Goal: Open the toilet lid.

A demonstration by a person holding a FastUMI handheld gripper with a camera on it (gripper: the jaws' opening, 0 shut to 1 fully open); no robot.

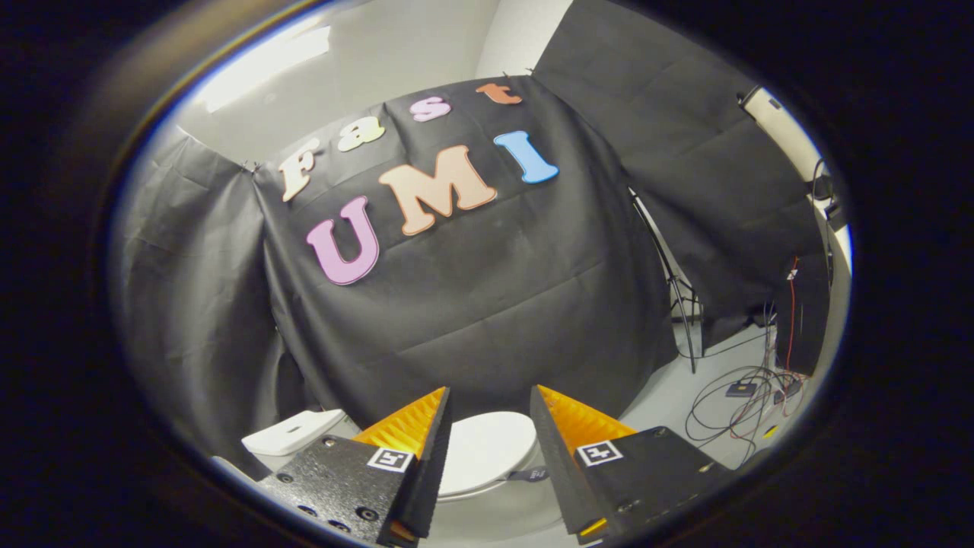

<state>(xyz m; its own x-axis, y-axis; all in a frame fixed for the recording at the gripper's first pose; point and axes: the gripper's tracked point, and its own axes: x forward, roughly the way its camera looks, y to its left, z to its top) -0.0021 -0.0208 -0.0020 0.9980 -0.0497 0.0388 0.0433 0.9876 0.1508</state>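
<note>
A white toilet stands low against the black cloth wall, its lid (487, 449) lying flat and closed over the bowl. Its white tank (293, 432) shows behind my left finger. My gripper (491, 402) is open, held well above the toilet, with the lid seen through the gap between the two fingers. Nothing is between the fingers, and they touch nothing. The front of the bowl is hidden under the gripper body.
A black light stand (670, 281) leans beside the cloth wall to the right of the toilet. Loose cables and small boxes (742, 399) lie on the pale floor further right, near a dark panel (803, 312).
</note>
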